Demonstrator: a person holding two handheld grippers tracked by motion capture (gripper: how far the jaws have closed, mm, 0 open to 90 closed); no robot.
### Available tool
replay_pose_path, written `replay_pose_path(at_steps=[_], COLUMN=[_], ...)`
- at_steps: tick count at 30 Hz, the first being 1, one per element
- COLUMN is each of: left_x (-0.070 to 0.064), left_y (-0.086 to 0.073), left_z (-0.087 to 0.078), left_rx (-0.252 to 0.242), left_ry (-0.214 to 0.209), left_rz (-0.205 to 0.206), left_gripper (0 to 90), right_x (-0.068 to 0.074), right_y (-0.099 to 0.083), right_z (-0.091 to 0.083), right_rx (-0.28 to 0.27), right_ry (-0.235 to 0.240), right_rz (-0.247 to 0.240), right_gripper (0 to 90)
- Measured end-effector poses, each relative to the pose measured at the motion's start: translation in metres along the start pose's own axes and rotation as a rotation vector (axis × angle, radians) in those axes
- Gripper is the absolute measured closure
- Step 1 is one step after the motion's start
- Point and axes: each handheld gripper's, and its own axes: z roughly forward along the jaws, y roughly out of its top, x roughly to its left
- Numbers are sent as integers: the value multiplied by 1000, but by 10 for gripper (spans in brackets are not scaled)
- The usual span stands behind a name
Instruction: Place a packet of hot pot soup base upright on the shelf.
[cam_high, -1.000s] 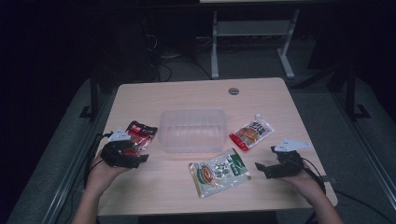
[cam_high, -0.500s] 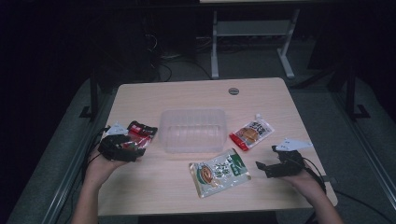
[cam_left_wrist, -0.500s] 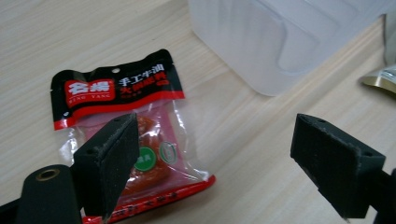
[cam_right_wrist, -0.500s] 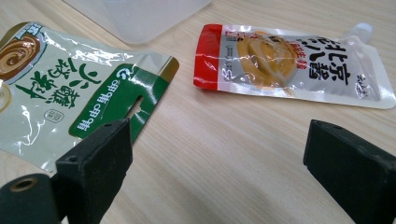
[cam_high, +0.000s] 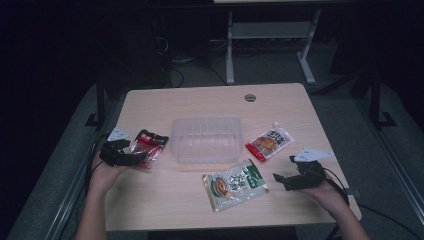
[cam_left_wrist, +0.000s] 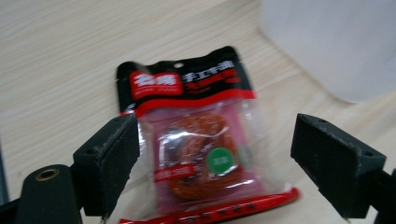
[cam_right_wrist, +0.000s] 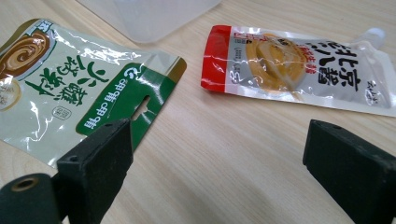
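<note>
Tongs in your left hand, the left tongs (cam_left_wrist: 215, 154), are spread wide, one black jaw on each side of a red and black snack packet (cam_left_wrist: 198, 140) that lies flat on the desk (cam_high: 165, 200). From the left gripper view the jaws flank the packet's lower half; whether they touch its film is hard to tell. In the high view these left tongs (cam_high: 131, 157) sit at the desk's left edge, right at the red and black snack packet (cam_high: 149, 145).

Your right tongs (cam_right_wrist: 219, 172) are also spread, hovering over bare wood with nothing between the jaws. Just ahead of the left jaw lies a green and white pouch (cam_right_wrist: 79, 88); ahead and toward the right jaw lies a red and white spouted sauce pouch (cam_right_wrist: 299, 65). In the high view the right tongs (cam_high: 287, 172) are near the desk's right edge.

Between the two hands, at the middle of the desk, stands a clear plastic tub (cam_high: 206, 139), beside the snack packet.
</note>
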Motion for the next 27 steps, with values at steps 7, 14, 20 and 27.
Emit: replay_pose_path(at_steps=[7,14,20,27], left_x=[2,-2,-4,-4], left_y=[-3,-3,-5,-10], left_z=[12,23,34,39], left_rx=[32,83,112,120], left_ry=[3,12,22,38], left_rz=[-26,-36,-34,-40], left_gripper=[128,118,113,106], right_x=[0,-2,-2,-2], right_y=[0,-1,-1,-1], right_z=[2,0,0,0], right_rx=[6,6,5,6], right_ry=[9,2,2,3], right_rz=[2,10,12,4], right_gripper=[79,80,80,80])
